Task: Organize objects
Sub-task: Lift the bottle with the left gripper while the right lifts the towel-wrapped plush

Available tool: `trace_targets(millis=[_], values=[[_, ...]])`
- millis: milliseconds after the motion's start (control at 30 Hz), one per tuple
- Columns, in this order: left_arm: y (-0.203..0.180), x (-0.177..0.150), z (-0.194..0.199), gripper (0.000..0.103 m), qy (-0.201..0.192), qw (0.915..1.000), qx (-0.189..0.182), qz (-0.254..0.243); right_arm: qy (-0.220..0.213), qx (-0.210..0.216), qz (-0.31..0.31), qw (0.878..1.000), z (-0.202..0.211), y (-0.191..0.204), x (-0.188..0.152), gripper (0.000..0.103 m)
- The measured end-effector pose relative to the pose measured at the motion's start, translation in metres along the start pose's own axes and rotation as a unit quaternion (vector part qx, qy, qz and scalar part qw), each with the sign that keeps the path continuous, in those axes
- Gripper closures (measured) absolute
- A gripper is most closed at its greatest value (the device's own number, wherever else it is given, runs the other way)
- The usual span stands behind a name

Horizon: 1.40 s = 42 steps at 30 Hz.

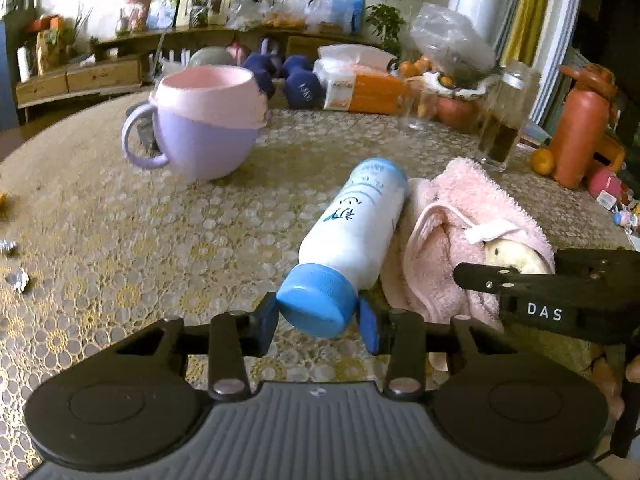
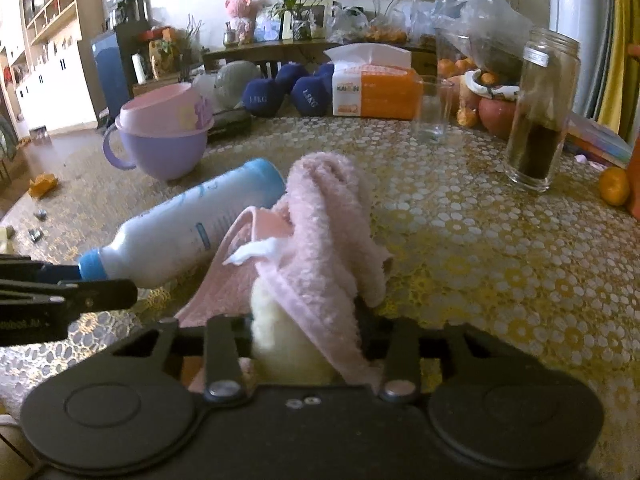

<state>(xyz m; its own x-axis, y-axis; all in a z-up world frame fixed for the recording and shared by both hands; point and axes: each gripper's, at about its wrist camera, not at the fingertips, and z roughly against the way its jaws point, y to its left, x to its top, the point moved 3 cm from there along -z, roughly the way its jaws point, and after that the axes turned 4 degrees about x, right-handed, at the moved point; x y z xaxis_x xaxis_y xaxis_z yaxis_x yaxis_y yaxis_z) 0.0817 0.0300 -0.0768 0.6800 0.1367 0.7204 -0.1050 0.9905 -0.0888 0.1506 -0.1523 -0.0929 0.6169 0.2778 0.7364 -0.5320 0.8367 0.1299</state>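
Note:
A white bottle [image 1: 356,224] with a blue cap lies on its side on the lace-covered table [image 1: 140,240]. My left gripper [image 1: 316,322] is shut on it, one blue pad on each side of the cap. Right beside the bottle [image 2: 180,232] lies a bunched pink towel [image 2: 324,208] wrapped round something soft and cream-coloured [image 2: 284,344]. My right gripper [image 2: 308,340] is shut on this bundle, and the cloth hides its fingertips. In the left wrist view the towel [image 1: 452,216] sits right of the bottle, with a right-gripper finger [image 1: 480,278] against it.
A purple mug with a pink bowl in it [image 2: 160,148] stands at the back left. A glass jar of dark stuff [image 2: 540,120], an empty glass [image 2: 434,108], a tissue pack [image 2: 376,88], blue dumbbells [image 2: 280,92] and an orange [image 2: 614,186] line the far side. Foil scraps [image 1: 18,280] lie left.

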Motion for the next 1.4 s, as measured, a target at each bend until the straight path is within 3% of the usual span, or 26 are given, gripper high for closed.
trace_targets(millis=[233, 533, 767, 933, 1067, 1167, 1400], values=[[-0.024, 0.005, 0.026, 0.063, -0.017, 0.9993, -0.015, -0.029, -0.039, 0.008, -0.006, 0.999, 0.046, -0.016, 0.001, 0.066], [-0.071, -0.004, 0.069, 0.065, -0.034, 0.9943, -0.064, -0.078, -0.098, 0.042, 0.01, 0.994, 0.125, -0.026, 0.004, 0.066], [-0.086, -0.005, 0.093, 0.065, -0.034, 0.9914, -0.091, -0.088, -0.129, 0.092, 0.005, 0.987, 0.152, -0.019, 0.017, 0.066], [-0.088, -0.003, 0.095, 0.065, -0.038, 0.9903, -0.097, -0.093, -0.111, 0.126, 0.012, 0.986, 0.134, -0.004, 0.025, 0.066], [-0.081, -0.001, 0.094, 0.065, -0.036, 0.9906, -0.102, -0.084, -0.07, 0.114, 0.026, 0.991, 0.104, 0.003, 0.018, 0.066], [-0.071, 0.0, 0.091, 0.065, -0.03, 0.9909, -0.114, -0.066, -0.066, 0.12, 0.027, 0.99, 0.099, 0.004, 0.021, 0.066], [-0.054, -0.001, 0.085, 0.064, -0.021, 0.9902, -0.131, -0.042, -0.038, 0.088, 0.026, 0.995, 0.073, -0.006, 0.021, 0.066]])
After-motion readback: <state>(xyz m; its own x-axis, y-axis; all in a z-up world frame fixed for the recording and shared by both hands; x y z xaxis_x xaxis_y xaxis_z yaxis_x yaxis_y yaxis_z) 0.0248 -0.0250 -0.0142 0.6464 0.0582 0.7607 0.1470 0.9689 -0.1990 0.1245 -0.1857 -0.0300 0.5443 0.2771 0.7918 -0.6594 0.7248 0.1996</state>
